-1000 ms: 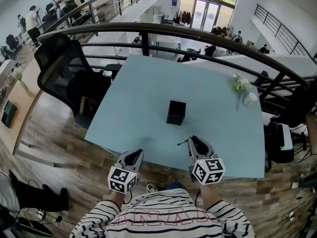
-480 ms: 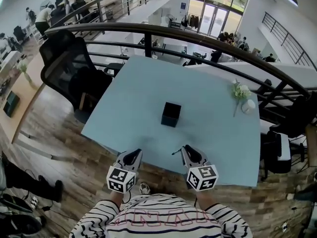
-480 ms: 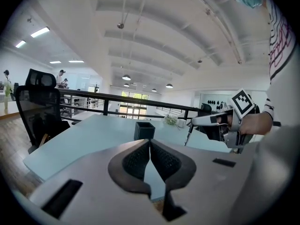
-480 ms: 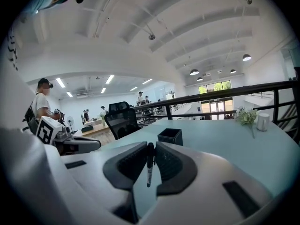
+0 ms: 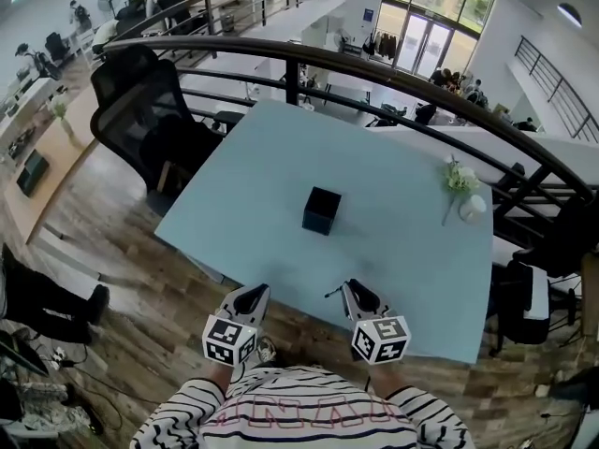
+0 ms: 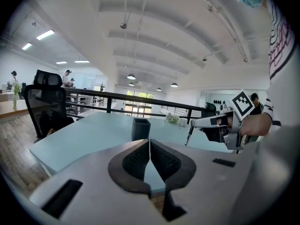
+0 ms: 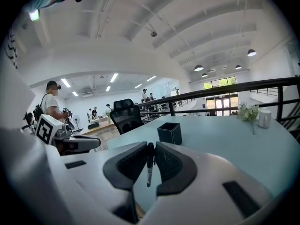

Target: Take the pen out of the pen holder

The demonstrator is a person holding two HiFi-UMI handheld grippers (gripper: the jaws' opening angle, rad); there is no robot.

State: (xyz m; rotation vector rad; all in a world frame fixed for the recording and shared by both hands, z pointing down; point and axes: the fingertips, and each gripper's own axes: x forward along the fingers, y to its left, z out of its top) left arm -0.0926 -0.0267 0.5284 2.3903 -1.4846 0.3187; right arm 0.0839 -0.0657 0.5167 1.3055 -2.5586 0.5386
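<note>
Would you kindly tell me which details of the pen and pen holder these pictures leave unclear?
Inside of the pen holder: too dark and small in the head view; its own walls hide it in both gripper views.
The pen: in the head view, mostly hidden under the right hand-held gripper.
Print on the pen: too small in every view.

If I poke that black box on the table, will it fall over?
Probably not: the pen holder looks boxy with a flat square base, so it would likely slide on the smooth table instead. It looks empty, so probably light.
</note>
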